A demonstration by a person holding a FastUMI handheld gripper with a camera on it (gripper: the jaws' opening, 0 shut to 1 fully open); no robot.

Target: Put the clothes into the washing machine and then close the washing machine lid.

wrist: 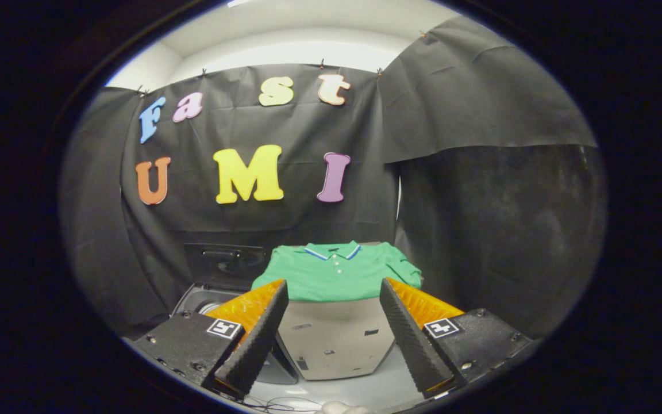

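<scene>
A green polo shirt (337, 271) with a striped collar lies spread flat on top of a pale box-shaped stand (337, 336), straight ahead beyond my fingers. My gripper (334, 293) is open, its fingers wide apart and holding nothing, well short of the shirt. To the left of the stand sits the washing machine (204, 302), its dark lid (224, 264) raised upright at the back and part of the drum opening showing behind my left finger (259, 333).
Black cloth walls close in the booth at the back and on both sides. A light floor (377, 388) runs in front of the stand, with a thin cable lying on it near my fingers.
</scene>
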